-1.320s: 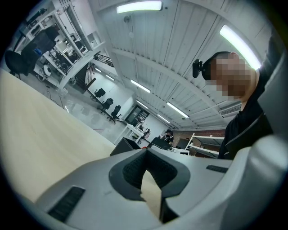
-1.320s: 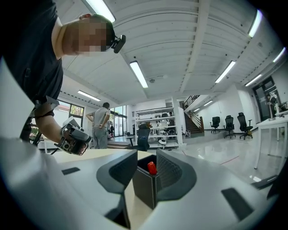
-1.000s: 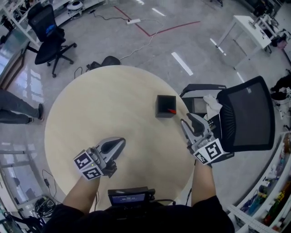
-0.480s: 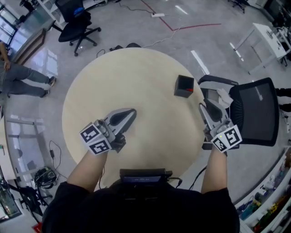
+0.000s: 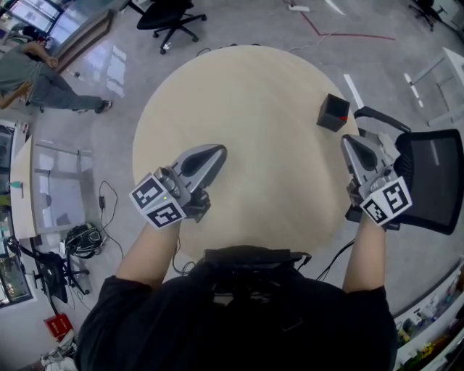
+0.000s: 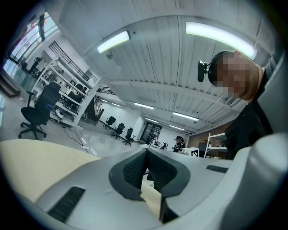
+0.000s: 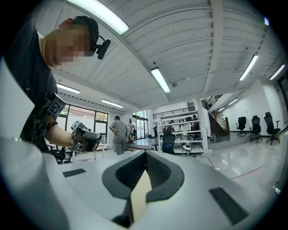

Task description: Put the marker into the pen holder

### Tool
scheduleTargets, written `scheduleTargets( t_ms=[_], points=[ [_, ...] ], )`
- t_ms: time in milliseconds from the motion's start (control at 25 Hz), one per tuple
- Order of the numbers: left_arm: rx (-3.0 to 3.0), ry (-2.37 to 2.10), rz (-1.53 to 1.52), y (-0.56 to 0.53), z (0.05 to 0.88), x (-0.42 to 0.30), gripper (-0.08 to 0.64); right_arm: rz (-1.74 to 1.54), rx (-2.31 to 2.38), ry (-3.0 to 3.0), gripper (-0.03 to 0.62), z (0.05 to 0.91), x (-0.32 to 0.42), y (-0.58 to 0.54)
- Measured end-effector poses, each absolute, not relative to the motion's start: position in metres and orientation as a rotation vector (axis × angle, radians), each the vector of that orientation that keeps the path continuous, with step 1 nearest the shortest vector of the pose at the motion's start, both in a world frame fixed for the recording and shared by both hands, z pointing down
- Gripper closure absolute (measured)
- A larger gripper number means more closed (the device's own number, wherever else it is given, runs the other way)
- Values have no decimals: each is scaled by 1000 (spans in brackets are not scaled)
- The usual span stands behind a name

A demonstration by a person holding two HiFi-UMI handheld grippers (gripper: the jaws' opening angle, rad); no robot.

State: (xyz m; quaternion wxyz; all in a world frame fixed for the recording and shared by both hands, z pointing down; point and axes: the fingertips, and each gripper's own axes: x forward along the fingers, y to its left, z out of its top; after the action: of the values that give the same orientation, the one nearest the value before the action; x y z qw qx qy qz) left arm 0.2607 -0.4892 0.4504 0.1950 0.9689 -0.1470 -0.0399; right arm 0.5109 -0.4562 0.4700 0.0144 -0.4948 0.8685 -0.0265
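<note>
A black square pen holder (image 5: 333, 112) stands near the far right edge of the round beige table (image 5: 246, 94), with a red marker tip (image 5: 344, 116) showing inside it. My right gripper (image 5: 353, 143) hovers at the table's right edge, short of the holder, its jaws closing together on nothing. My left gripper (image 5: 216, 152) hangs over the near left of the table, shut and empty. Both gripper views tilt up to the ceiling. The left gripper (image 6: 147, 152) and the right gripper (image 7: 145, 153) have their pads together there.
A black mesh chair (image 5: 435, 181) stands right beside the right gripper. A black device (image 5: 246, 255) sits at my chest by the table's near edge. An office chair (image 5: 170, 13) and a person (image 5: 36, 72) are on the floor beyond the table.
The view has swung, so the table and holder sit higher and further right in the frame. Both grippers have stayed near the table's front; the right one has drawn back from the holder.
</note>
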Motion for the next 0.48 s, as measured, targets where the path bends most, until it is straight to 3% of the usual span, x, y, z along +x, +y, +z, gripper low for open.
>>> scheduleTargets(
  t_ms=[480],
  points=[
    [2760, -303, -194, -438, 403, 106, 566, -232, -1506, 2647, 589, 422, 352, -394]
  ],
)
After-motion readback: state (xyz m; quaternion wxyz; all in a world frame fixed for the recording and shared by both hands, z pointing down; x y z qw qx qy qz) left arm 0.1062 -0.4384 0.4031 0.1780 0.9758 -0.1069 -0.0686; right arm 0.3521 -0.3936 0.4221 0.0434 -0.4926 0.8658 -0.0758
